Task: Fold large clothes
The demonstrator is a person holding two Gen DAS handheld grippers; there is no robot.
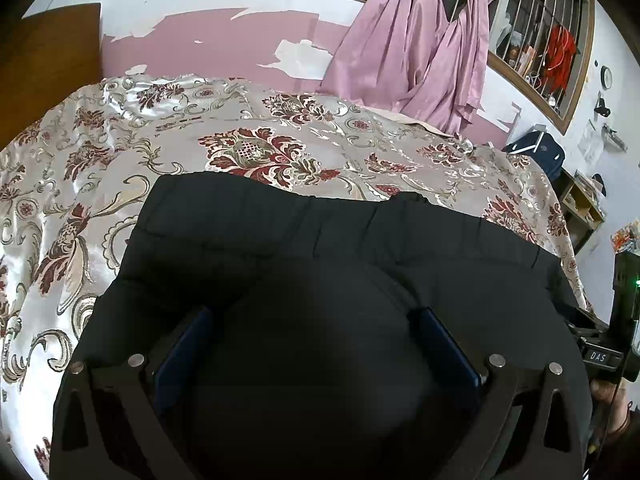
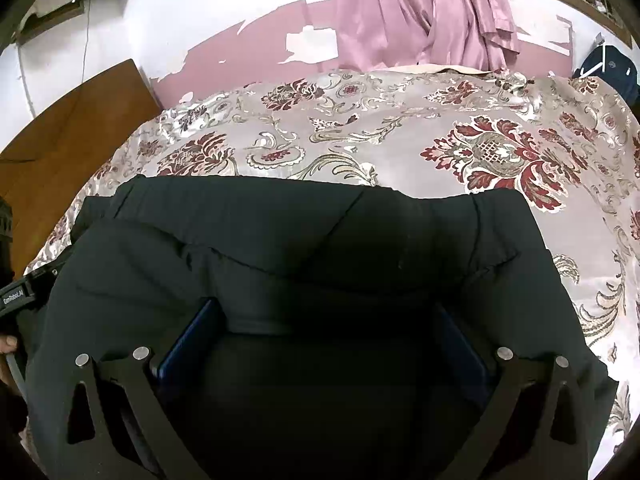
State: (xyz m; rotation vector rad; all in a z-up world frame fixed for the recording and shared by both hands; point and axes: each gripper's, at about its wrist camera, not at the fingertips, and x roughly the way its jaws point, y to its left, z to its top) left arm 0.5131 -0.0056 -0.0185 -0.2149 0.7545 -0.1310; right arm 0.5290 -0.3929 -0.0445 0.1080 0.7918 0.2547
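Observation:
A large black garment [image 1: 280,232] lies folded on the floral bed cover [image 1: 260,128], its gathered edge on the far side. My left gripper [image 1: 316,312] is low over it, jaws wide apart, with black cloth bulging between the blue pads [image 1: 188,344]. In the right wrist view the same garment [image 2: 280,220] fills the lower half, and my right gripper [image 2: 326,305] stands equally wide over it, blue pads [image 2: 192,336] resting against the fabric. Neither gripper pinches the cloth. Each gripper shows at the edge of the other's view: the right one [image 1: 604,356], the left one [image 2: 16,296].
The patterned bed cover [image 2: 400,140] stretches beyond the garment to a pink and white wall. Pink curtains [image 1: 400,52] hang over a barred window [image 1: 540,48]. A wooden headboard [image 1: 48,68] stands at the left, and a shelf [image 1: 580,208] and a dark blue bag [image 1: 540,148] at the right.

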